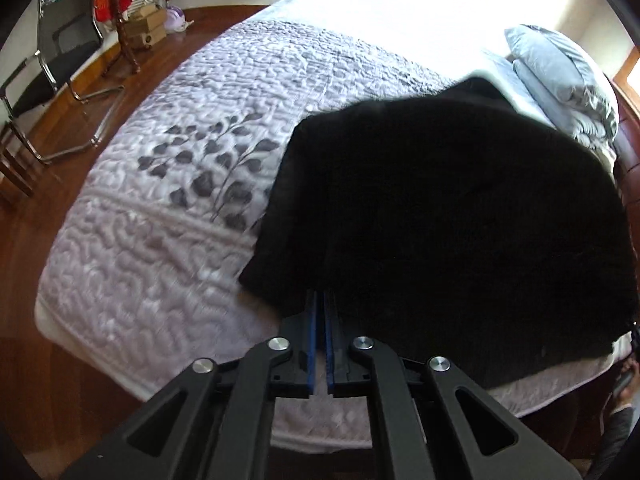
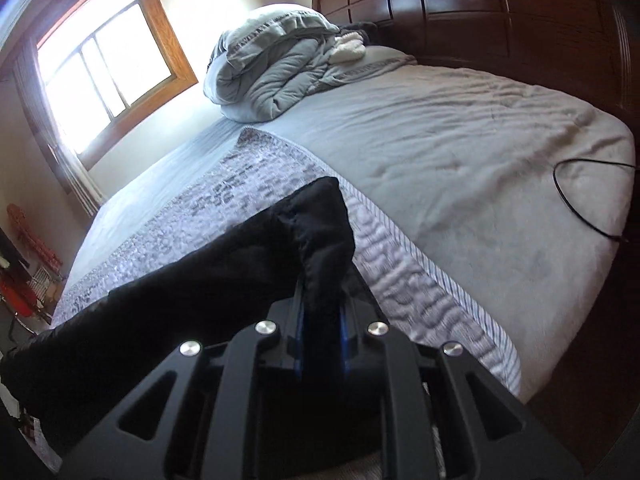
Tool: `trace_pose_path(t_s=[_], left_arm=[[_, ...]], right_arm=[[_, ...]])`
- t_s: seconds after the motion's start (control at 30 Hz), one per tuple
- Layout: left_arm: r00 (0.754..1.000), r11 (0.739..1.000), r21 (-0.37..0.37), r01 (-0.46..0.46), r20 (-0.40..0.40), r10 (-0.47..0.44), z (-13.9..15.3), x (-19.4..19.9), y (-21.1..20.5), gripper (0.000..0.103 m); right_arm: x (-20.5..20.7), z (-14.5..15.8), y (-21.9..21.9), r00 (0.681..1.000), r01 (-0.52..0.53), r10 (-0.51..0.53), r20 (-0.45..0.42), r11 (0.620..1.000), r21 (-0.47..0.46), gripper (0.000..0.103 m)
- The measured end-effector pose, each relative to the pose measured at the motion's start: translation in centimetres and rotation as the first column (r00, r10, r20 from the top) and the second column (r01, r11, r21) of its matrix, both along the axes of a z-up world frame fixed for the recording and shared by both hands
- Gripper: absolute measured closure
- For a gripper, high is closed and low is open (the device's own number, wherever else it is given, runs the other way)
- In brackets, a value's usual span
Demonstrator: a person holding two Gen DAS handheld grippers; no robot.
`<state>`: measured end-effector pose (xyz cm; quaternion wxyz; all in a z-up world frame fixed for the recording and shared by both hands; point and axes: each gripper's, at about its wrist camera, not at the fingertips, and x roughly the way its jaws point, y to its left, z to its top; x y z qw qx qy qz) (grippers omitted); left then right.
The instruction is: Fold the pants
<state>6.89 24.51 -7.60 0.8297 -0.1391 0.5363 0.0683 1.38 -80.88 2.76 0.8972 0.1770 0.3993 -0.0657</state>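
Note:
The black pants (image 1: 440, 220) lie spread over the right part of a quilted lilac bedspread (image 1: 180, 184). My left gripper (image 1: 322, 300) is shut on the near edge of the pants, its blue pads almost together with black cloth between their tips. In the right wrist view the pants (image 2: 200, 280) run from the lower left up to a bunched corner. My right gripper (image 2: 322, 304) is shut on that thick bunch, which fills the gap between the blue pads and hides the fingertips.
A folded grey duvet (image 2: 276, 68) lies at the head of the bed by the dark wooden headboard (image 2: 480, 8). A black cable (image 2: 576, 196) crosses the grey blanket (image 2: 460, 140). A metal chair (image 1: 60, 64) and a clothes rack (image 1: 120, 8) stand on the wooden floor.

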Motion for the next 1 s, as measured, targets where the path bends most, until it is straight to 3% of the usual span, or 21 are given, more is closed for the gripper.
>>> trace_pose_path(t_s=[0.07,0.1,0.13,0.23,0.27,0.37,0.47,0.6,0.73,0.77,0.83,1.0], left_arm=[[1.000,1.000,-0.026,-0.018,0.010,0.018,0.0,-2.3,0.6,0.068],[0.999,0.999,-0.039,-0.032,0.022,0.033,0.1,-3.4,0.9,0.043],[0.998,0.997,-0.049,-0.054,0.043,0.056,0.4,-4.8,1.2,0.029],[0.996,0.989,-0.135,-0.064,0.048,0.072,0.2,-7.2,1.2,0.028],[0.996,0.982,-0.179,-0.059,0.049,0.068,0.1,-7.7,0.7,0.028],[0.992,0.922,-0.388,0.004,0.118,0.045,0.1,-8.7,-1.2,0.028],[0.998,0.907,-0.421,-0.017,0.045,0.040,-1.5,-7.6,-2.9,0.024],[0.996,0.897,-0.432,-0.090,-0.037,0.082,-4.2,-6.2,-3.0,0.032],[0.987,0.832,-0.532,-0.154,-0.052,0.150,-5.6,-4.3,-1.5,0.072],[0.987,0.827,-0.540,-0.158,-0.056,0.152,-5.7,-3.8,-1.4,0.077],[0.986,0.836,-0.525,-0.159,-0.038,0.163,-5.5,-3.1,-1.1,0.093],[0.979,0.896,-0.441,-0.059,0.150,0.139,0.9,-1.9,-2.1,0.100]], right_arm=[[-1.3,-1.3,0.4,0.998,0.008,-0.010,-0.062,0.999,-0.043,0.075],[-1.9,-1.8,0.6,0.997,0.010,-0.014,-0.078,0.998,-0.059,0.069],[-2.4,-2.0,0.8,0.996,0.015,-0.020,-0.087,0.998,-0.065,0.064],[-3.8,-2.1,1.1,0.994,0.044,-0.051,-0.102,0.996,-0.071,0.051],[-4.1,-2.1,1.2,0.992,0.053,-0.060,-0.107,0.996,-0.071,0.051],[-5.3,-1.5,1.9,0.990,0.072,-0.082,-0.118,0.994,-0.086,0.050],[-6.4,-0.7,3.1,0.988,0.070,-0.087,-0.126,0.988,-0.135,0.050],[-7.8,-0.3,4.8,0.986,0.034,-0.066,-0.154,0.980,-0.197,0.048],[-9.0,-0.6,5.2,0.983,0.037,-0.071,-0.172,0.981,-0.193,0.048],[-9.4,-0.6,5.2,0.983,0.040,-0.072,-0.171,0.983,-0.181,0.048],[-10.0,-0.6,5.1,0.982,0.055,-0.083,-0.171,0.985,-0.165,0.048],[-11.0,-0.2,5.9,0.985,0.057,-0.075,-0.157,0.992,-0.116,0.048]])
